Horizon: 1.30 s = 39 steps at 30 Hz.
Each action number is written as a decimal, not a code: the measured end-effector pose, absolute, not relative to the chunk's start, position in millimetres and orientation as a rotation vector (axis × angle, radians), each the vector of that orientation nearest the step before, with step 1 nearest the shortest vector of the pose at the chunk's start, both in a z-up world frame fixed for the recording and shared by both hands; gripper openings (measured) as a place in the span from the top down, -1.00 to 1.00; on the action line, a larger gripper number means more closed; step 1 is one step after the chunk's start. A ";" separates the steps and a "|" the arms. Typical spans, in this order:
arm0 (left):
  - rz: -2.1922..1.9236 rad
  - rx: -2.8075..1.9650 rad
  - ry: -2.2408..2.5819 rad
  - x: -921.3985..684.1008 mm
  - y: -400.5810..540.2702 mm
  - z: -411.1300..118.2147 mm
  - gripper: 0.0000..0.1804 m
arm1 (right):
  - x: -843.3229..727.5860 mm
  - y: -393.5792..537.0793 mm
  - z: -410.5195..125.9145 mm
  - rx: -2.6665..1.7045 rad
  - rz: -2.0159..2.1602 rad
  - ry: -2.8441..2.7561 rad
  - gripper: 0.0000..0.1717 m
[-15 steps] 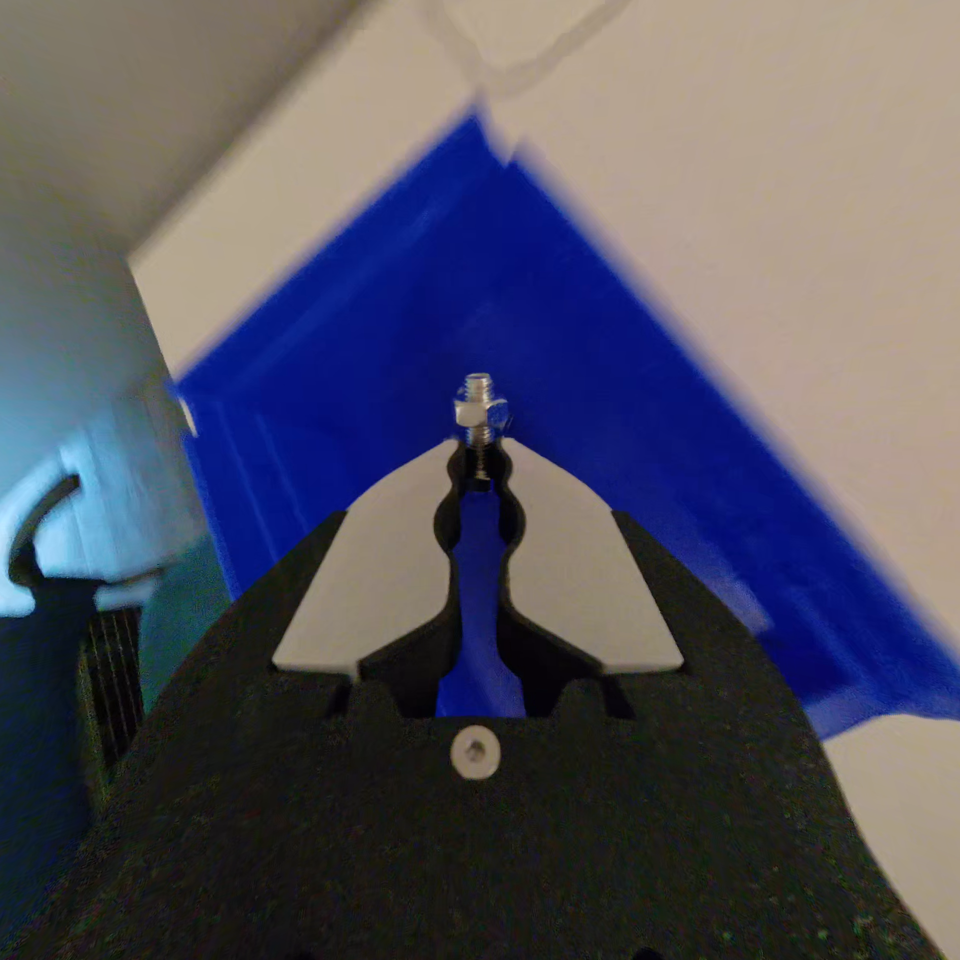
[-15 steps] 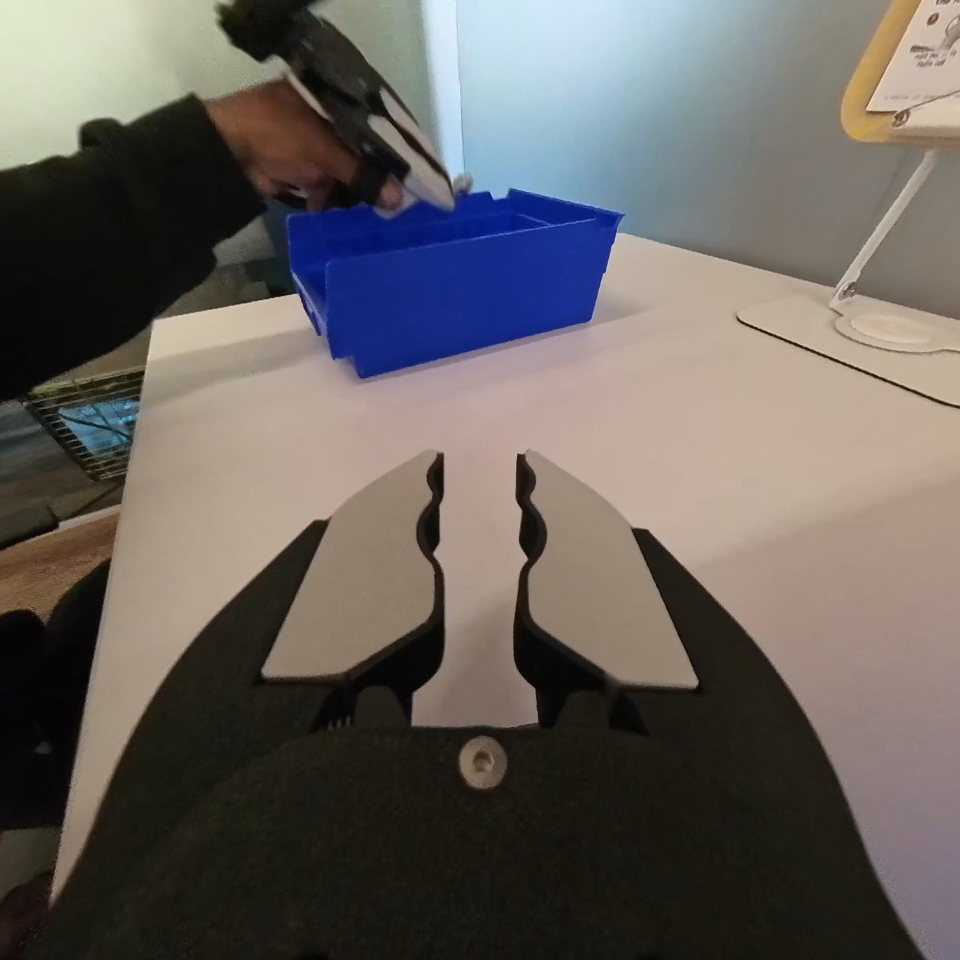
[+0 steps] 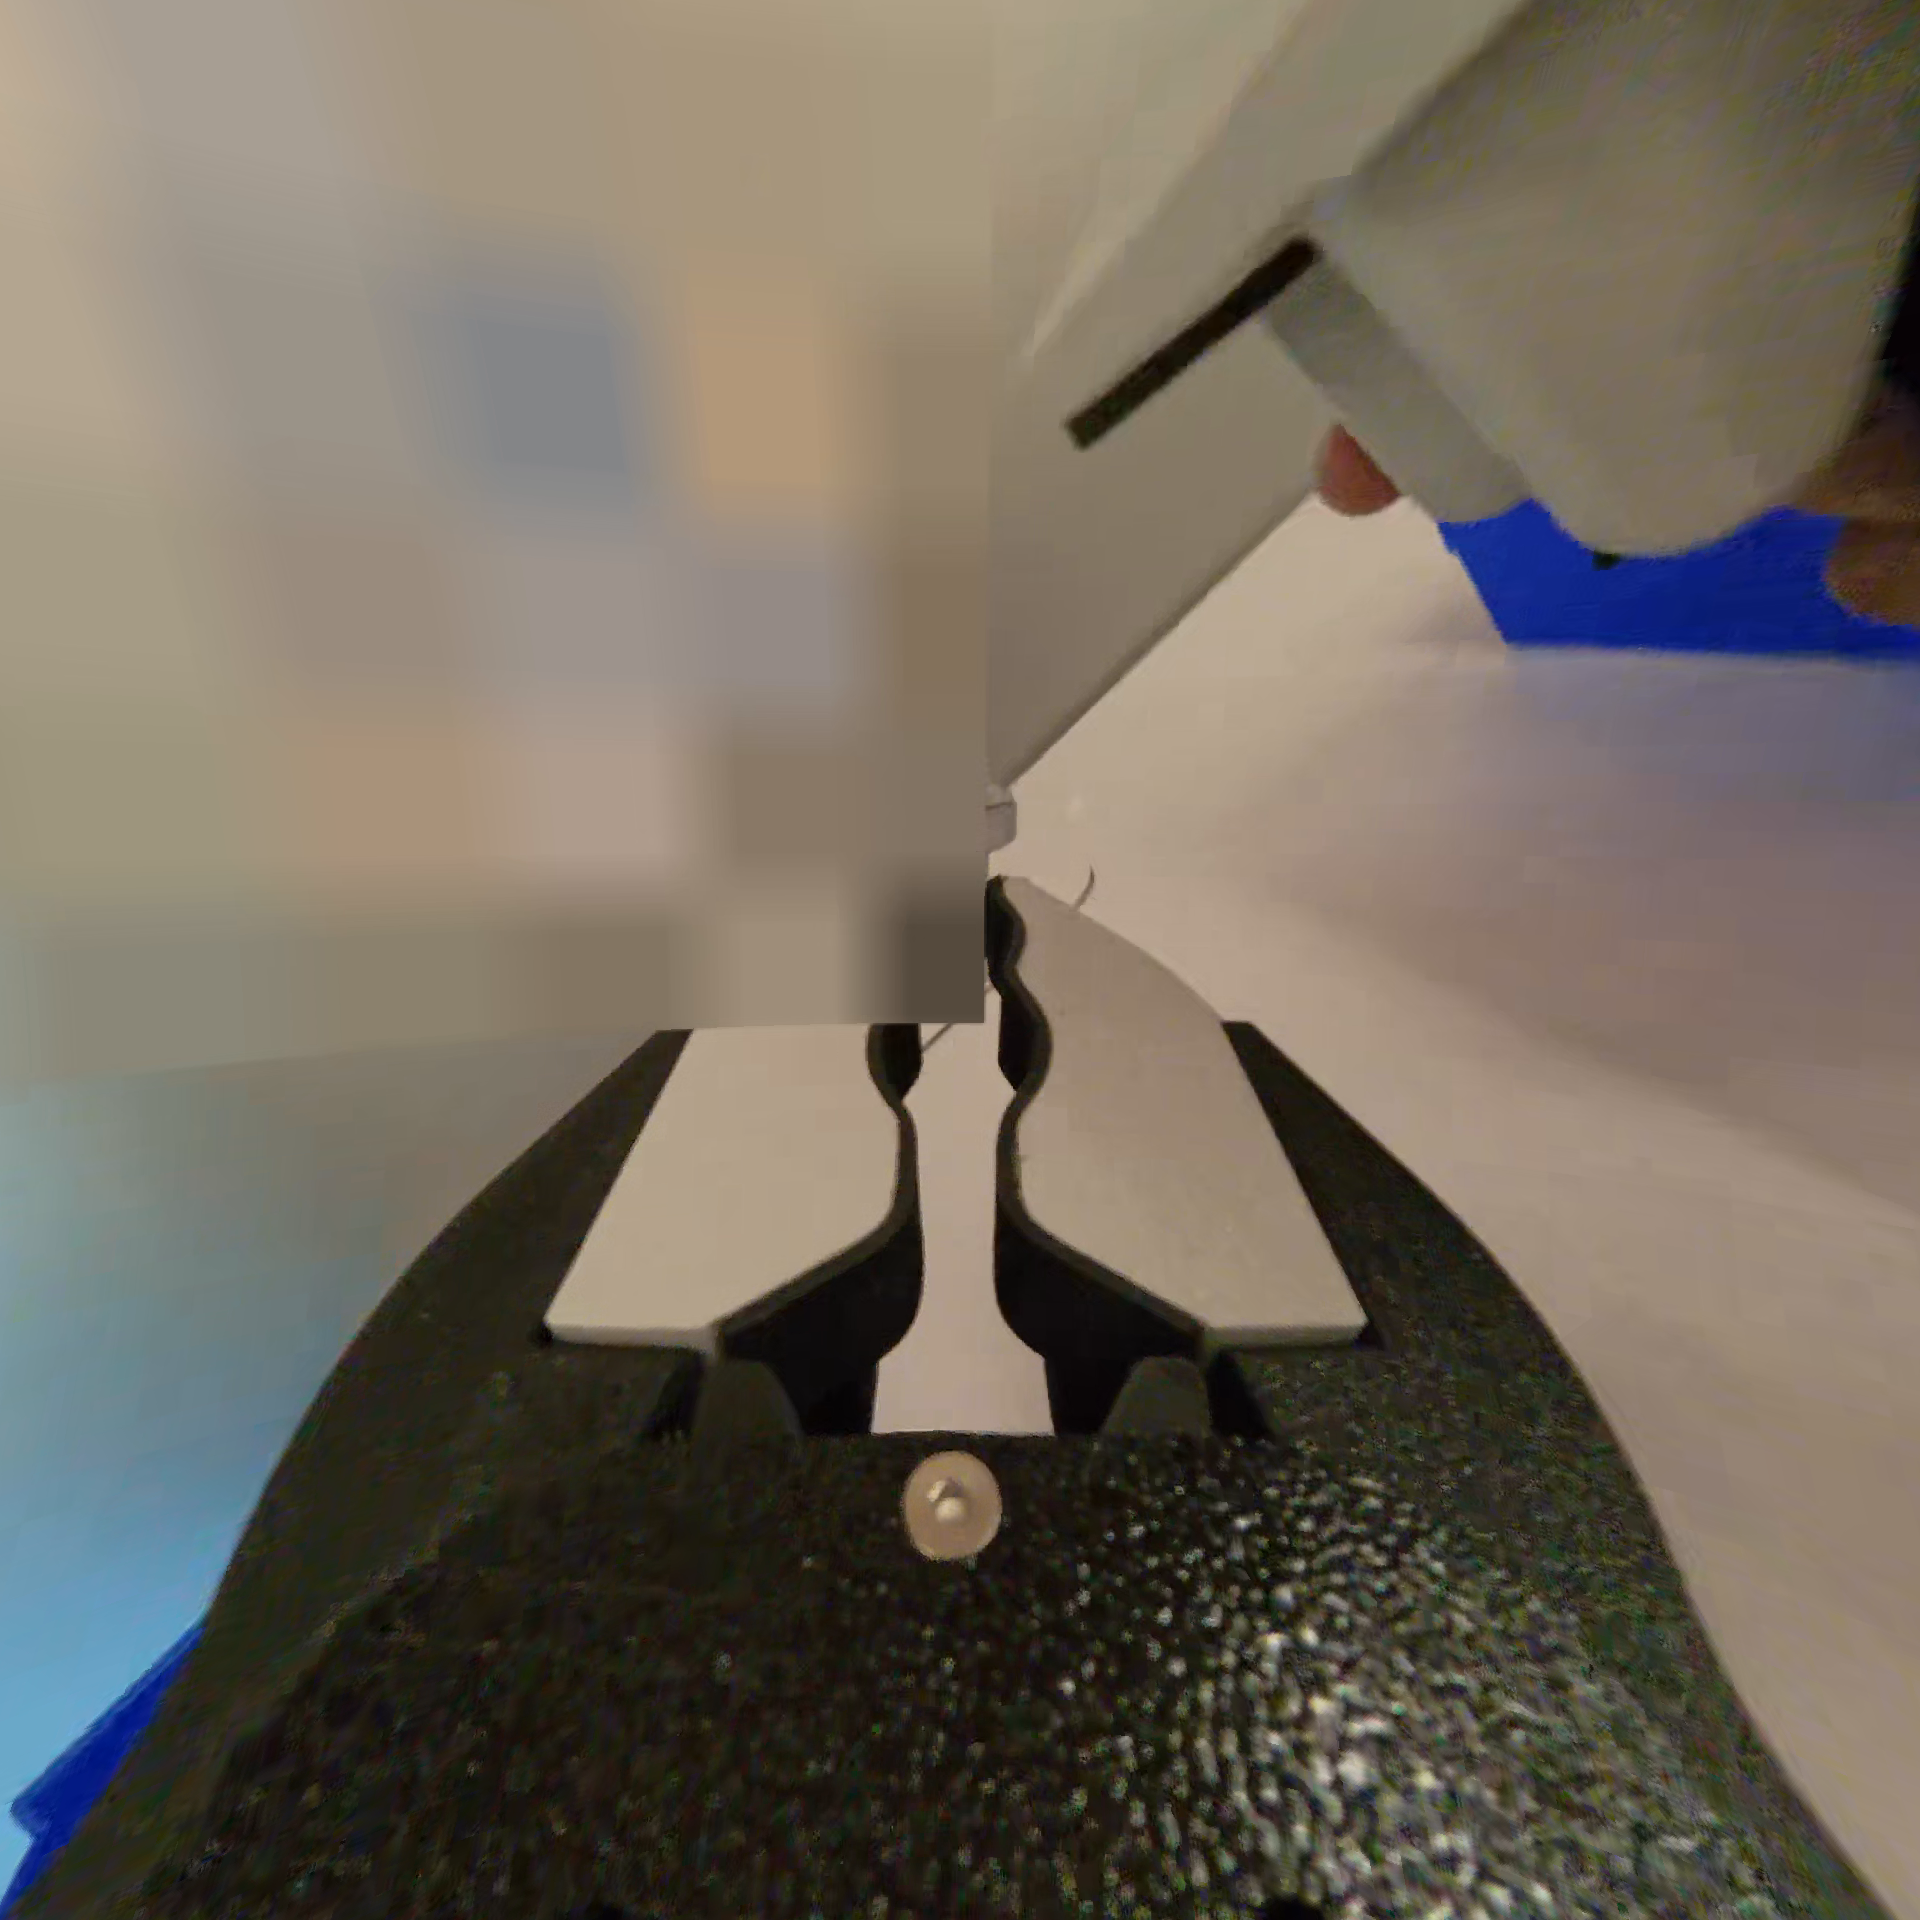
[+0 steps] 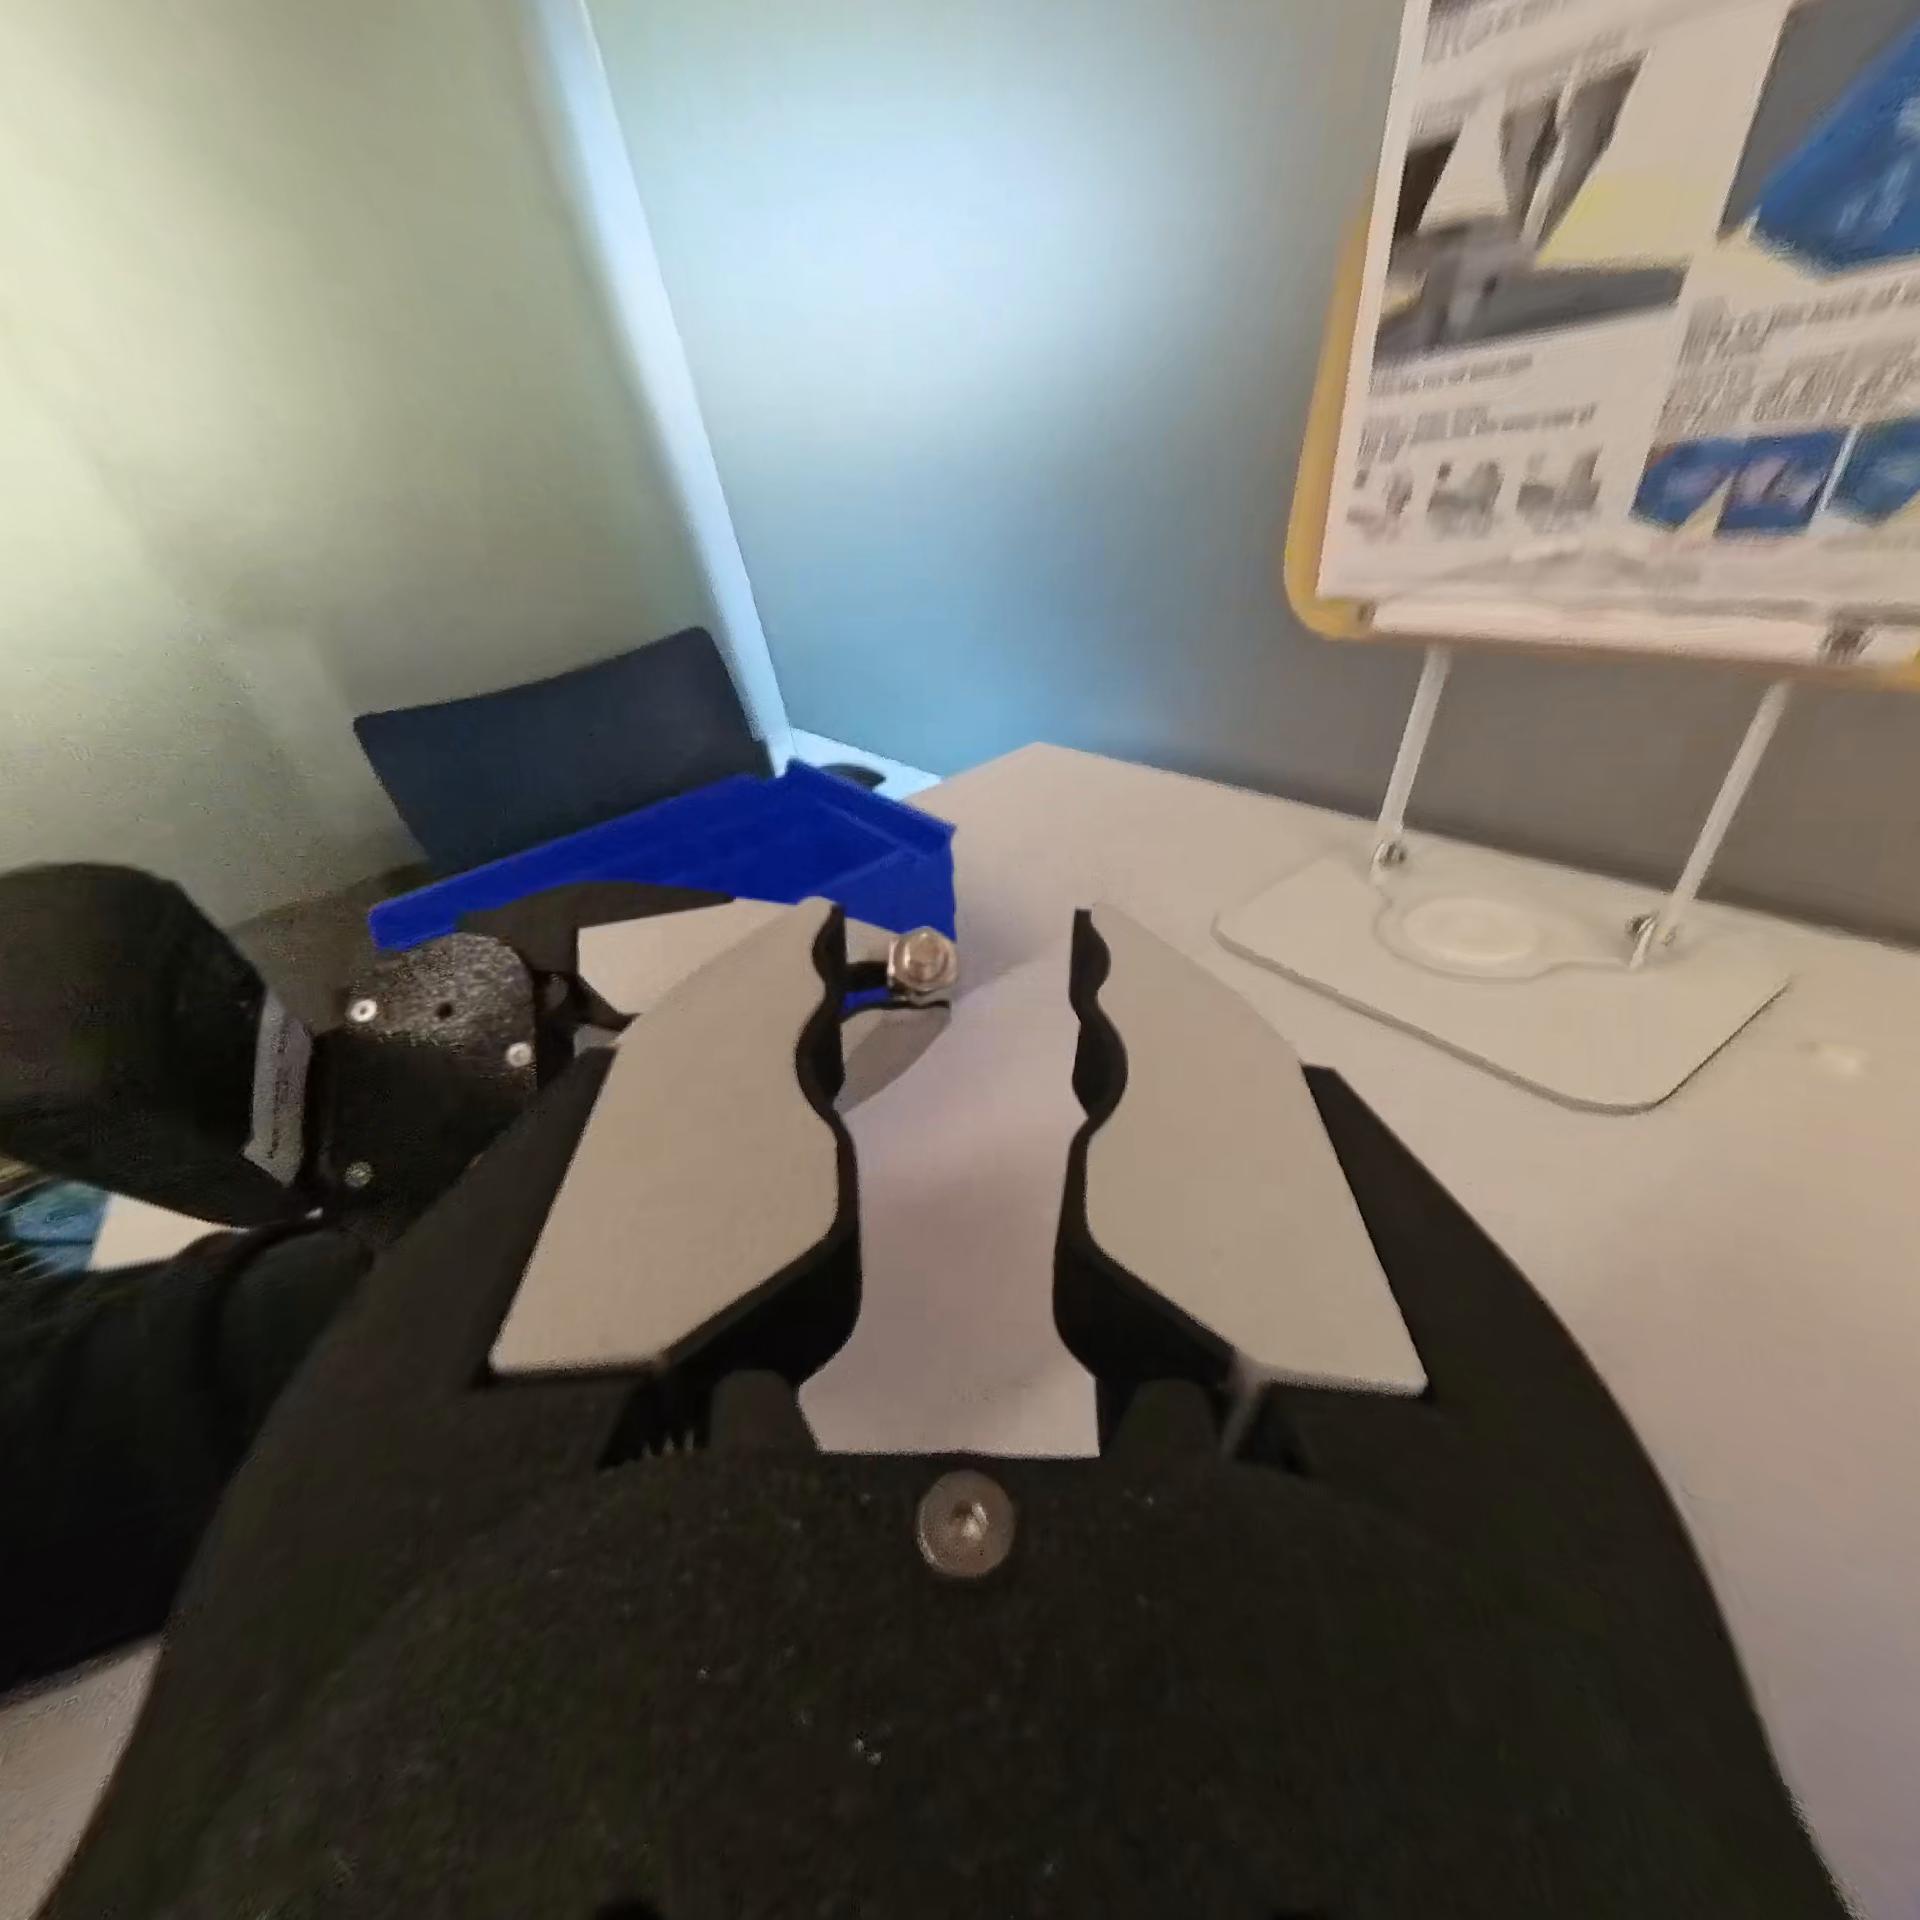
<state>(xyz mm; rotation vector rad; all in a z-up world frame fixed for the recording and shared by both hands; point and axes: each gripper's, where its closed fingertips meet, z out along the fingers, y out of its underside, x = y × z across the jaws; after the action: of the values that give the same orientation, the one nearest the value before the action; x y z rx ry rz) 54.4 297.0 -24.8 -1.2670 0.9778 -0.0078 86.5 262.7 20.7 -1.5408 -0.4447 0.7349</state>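
Right tool (image 4: 951, 935) released: two flat grey fingers with wavy black rubber edges, wide apart, only smooth white desk (image 4: 1351, 1351) showing between them

Left tool (image 4: 873, 982) just beside, on the left, with a rough black speckled body and small silver screws, gripped by a hand in a black sleeve (image 4: 114, 1039). Clenched on a small shiny metal bolt (image 4: 920, 966) right at the black tips, with a six-sided nut (image 4: 925, 961) threaded on it. Bolt up in the air, just in front of the right tool's left finger and not touching it. In the left wrist view, one fingertip hidden by a blurred patch, narrow gap farther back between the fingers

Blue plastic bin (image 4: 727, 852) behind the bolt, boxy with a stepped rim, open on top. Cannot tell what is inside

On the right, a stand (image 4: 1496, 956) with a flat clear base and thin white rods, carrying a yellow-edged board with a printed sheet (image 4: 1621, 312). Dark blue chair (image 4: 551, 727) back by the wall
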 end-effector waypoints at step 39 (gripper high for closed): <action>-0.023 -1.341 1.403 52.8 298.0 -121.8 0.90 | 88.4 278.0 -109.8 -1.699 0.420 -0.851 0.62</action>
<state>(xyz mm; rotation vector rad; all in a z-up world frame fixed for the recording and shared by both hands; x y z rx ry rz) 52.8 298.0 -121.8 -1.3414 1.4025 -0.0233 88.4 278.0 -109.8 -1.6993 -0.8511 0.4198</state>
